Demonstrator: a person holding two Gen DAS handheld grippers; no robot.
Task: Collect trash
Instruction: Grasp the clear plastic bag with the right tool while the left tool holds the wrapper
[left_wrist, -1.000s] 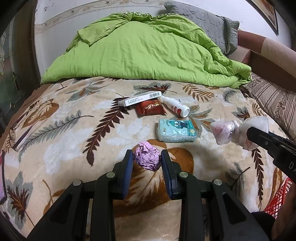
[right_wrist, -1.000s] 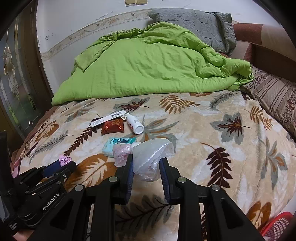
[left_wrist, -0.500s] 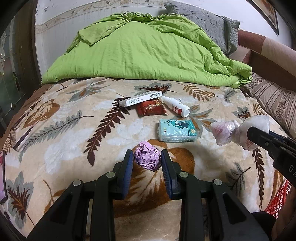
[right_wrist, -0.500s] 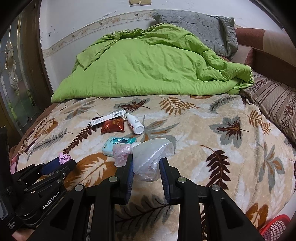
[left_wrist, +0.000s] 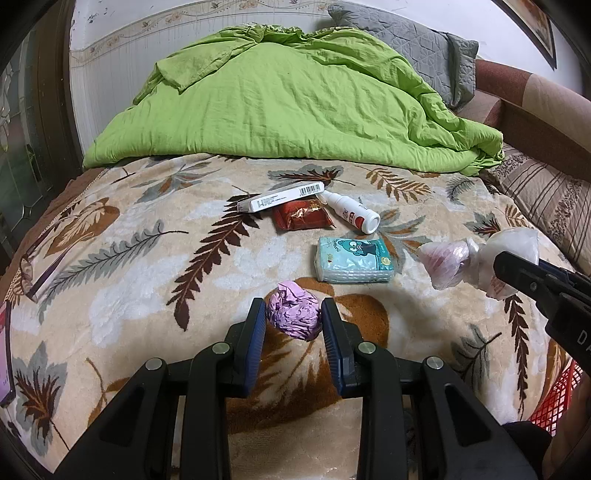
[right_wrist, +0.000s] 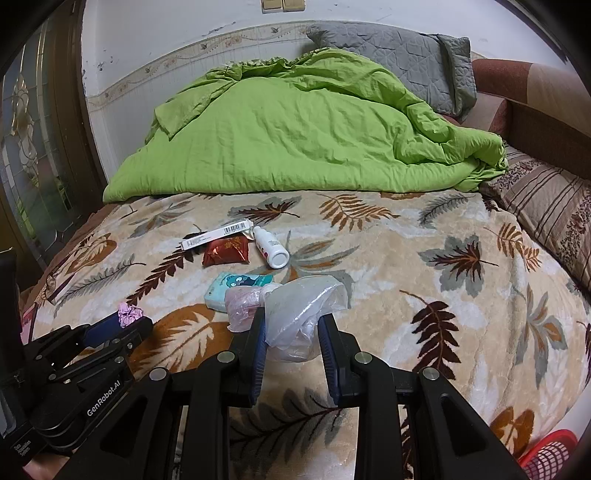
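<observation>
Purple crumpled foil wrapper (left_wrist: 294, 314) sits clenched between the blue pads of my left gripper (left_wrist: 293, 321), raised just above the near edge of the leaf-patterned blanket (left_wrist: 110, 280). My right gripper (right_wrist: 291, 332) is closed on a clear plastic bag (right_wrist: 301, 310), whose knotted pinkish end (right_wrist: 242, 304) juts to the left; in the left wrist view this bag (left_wrist: 476, 260) hangs over the blanket's right side. Toward the middle of the blanket lie a teal tissue pack (left_wrist: 352, 258), a red snack packet (left_wrist: 301, 218), a white bottle (left_wrist: 351, 212) on its side, and a long white box (left_wrist: 280, 197) with a barcode, the box touching the packet's far edge. A green duvet (left_wrist: 288, 103) is heaped along the far edge. A red basket (right_wrist: 550, 456) shows beyond the blanket's near right corner.
</observation>
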